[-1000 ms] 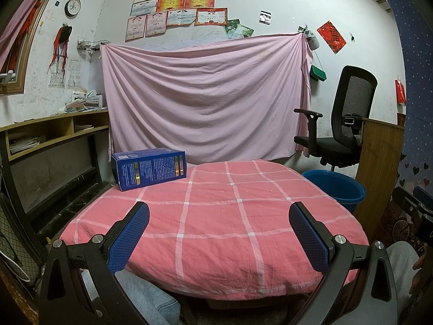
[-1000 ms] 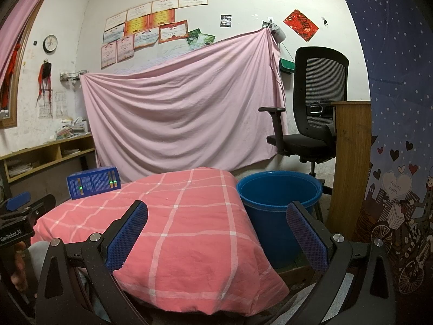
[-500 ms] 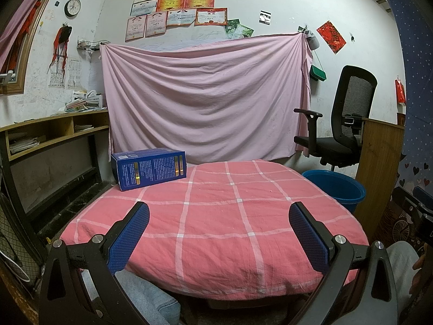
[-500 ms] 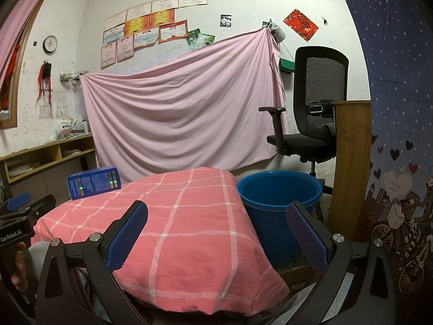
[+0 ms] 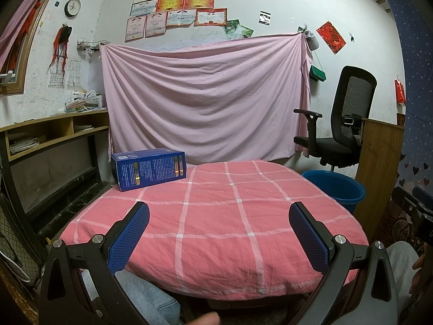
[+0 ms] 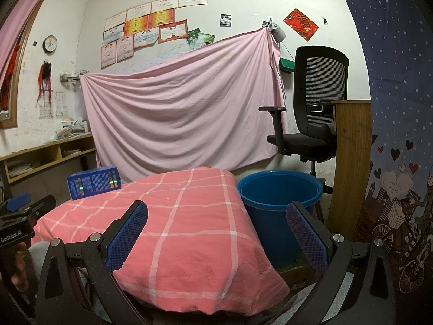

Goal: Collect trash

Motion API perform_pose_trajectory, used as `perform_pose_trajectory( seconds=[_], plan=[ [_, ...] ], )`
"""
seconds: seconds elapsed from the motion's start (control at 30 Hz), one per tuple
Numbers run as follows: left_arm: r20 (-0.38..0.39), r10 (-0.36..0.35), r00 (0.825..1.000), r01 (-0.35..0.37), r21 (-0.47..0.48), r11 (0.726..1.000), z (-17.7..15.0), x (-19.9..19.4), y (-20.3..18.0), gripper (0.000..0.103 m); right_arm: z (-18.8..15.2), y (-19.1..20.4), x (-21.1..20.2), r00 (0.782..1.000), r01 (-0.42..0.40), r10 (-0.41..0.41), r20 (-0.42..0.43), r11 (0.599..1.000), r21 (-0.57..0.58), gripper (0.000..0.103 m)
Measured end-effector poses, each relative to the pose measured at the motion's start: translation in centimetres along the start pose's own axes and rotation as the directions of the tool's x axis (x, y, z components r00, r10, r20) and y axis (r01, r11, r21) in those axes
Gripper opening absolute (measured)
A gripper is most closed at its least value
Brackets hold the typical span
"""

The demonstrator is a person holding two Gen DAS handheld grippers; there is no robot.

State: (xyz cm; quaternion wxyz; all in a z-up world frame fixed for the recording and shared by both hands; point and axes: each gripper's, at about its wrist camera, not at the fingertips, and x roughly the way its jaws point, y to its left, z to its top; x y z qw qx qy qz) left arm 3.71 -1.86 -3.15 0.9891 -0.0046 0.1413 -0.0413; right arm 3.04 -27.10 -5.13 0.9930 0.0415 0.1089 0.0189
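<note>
The one clearly legible label was "GenRobot.AI", in white letters on the black body of the left gripper [image 6: 16, 237], seen at the left edge of the right wrist view. On the cartoon wall covering [image 6: 397, 189] at the right, a white heart carried cursive script whose first word looked like "fashion"; the word under it was too small to make out. The blue box [image 5: 150, 168] on the pink checked cloth bore dense white print and gold bars, too fine to read. The certificates [image 5: 186, 8] on the wall, the red diamond paper [image 5: 331, 37] and the round clock [image 5: 72, 7] all showed marks too small to read.
</note>
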Motion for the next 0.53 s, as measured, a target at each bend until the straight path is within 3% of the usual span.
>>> perform_pose_trajectory(
  seconds=[0.53],
  plan=[
    [0.008, -0.003, 1.0, 0.003, 0.021, 1.0, -0.3, 0.38, 0.54, 0.101, -0.1, 0.16, 0.0, 1.0, 0.0, 0.0, -0.003, 1.0, 0.001, 0.103]
  ],
)
